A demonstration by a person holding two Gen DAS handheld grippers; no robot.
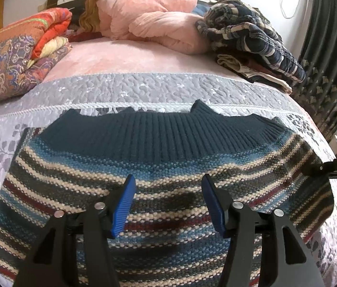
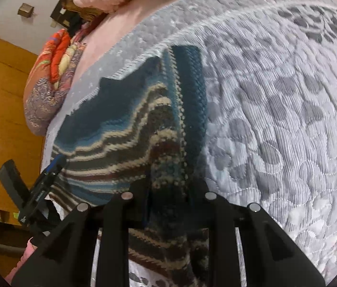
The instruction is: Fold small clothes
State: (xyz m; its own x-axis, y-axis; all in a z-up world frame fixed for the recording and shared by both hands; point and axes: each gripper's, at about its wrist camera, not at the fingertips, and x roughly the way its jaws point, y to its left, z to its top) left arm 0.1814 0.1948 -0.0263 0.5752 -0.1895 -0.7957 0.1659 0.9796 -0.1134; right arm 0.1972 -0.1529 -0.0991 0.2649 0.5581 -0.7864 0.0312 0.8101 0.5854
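Observation:
A striped knit sweater [image 1: 158,167] in teal, cream, grey and dark red lies spread on the bed, its dark teal ribbed band [image 1: 158,131] at the far side. My left gripper [image 1: 169,203] hovers open just above the sweater's middle, its blue pads [image 1: 124,205] wide apart with nothing between them. In the right wrist view a raised fold of the sweater [image 2: 163,129] bunches between the jaws of my right gripper [image 2: 168,193], which is shut on its right edge; the fingertips are hidden by fabric. The right gripper [image 1: 331,165] shows at the sweater's right edge, the left gripper [image 2: 48,174] at the far left.
The bed has a grey quilted cover [image 1: 144,88]. At its head lie a pink duvet [image 1: 149,16], a patterned red and purple quilt [image 1: 17,55] on the left and a pile of dark checked clothes [image 1: 252,35] on the right. A dark curtain [image 1: 323,47] hangs right.

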